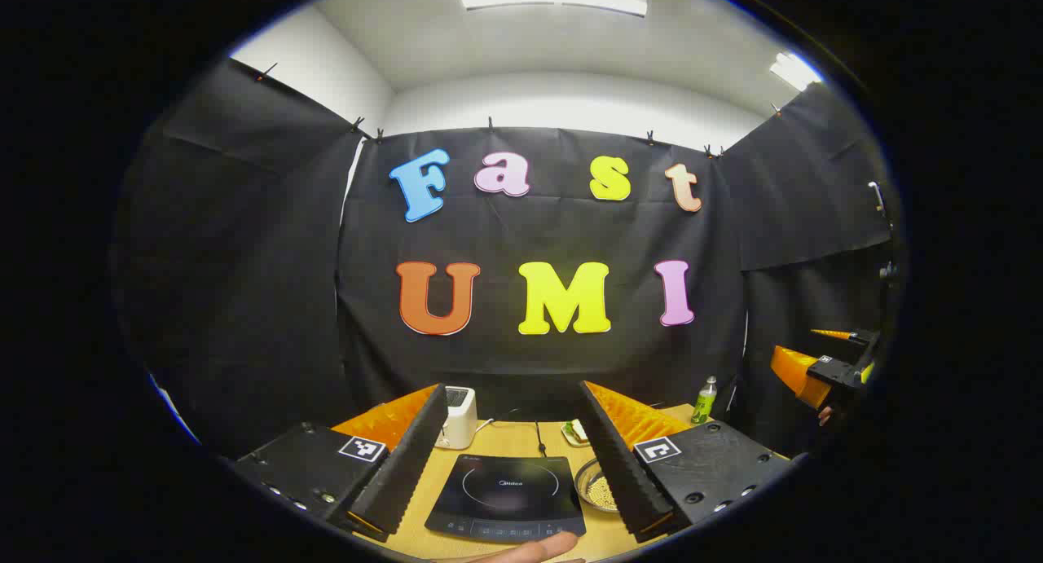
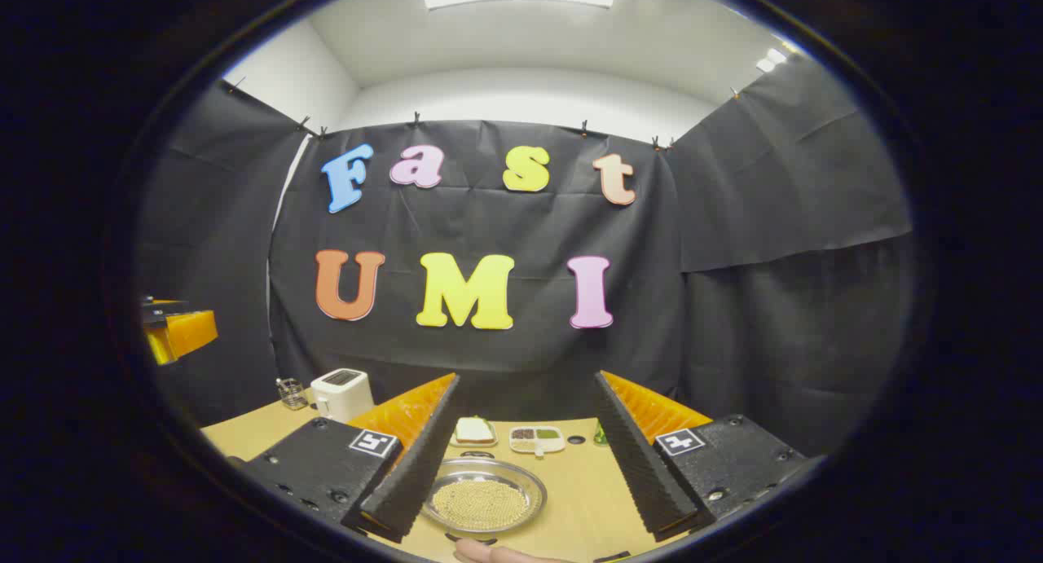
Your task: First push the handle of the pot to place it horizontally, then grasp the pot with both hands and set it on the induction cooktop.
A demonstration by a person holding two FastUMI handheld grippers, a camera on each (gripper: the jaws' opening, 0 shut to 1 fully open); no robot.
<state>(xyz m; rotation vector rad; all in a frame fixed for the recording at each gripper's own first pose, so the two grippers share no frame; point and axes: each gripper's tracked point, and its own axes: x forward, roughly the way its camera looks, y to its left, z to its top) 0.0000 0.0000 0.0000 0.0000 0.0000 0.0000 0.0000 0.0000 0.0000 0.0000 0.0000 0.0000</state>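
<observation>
The left tongs (image 1: pixel 513 465) stand spread wide above the black induction cooktop (image 1: pixel 507 498) on the tabletop (image 1: pixel 505 437), a white toaster (image 1: pixel 456 416) behind.

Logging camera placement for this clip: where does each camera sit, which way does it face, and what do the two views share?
Left gripper view: rides the left gripper, facing the booth's back wall over the induction cooktop; its open fingers and a bit of hand show.
Right gripper view: rides the right gripper, facing the same wall over the metal dish; open fingers show.
Shared: the white toaster, the metal dish, and each other's gripper at the edge.
</observation>
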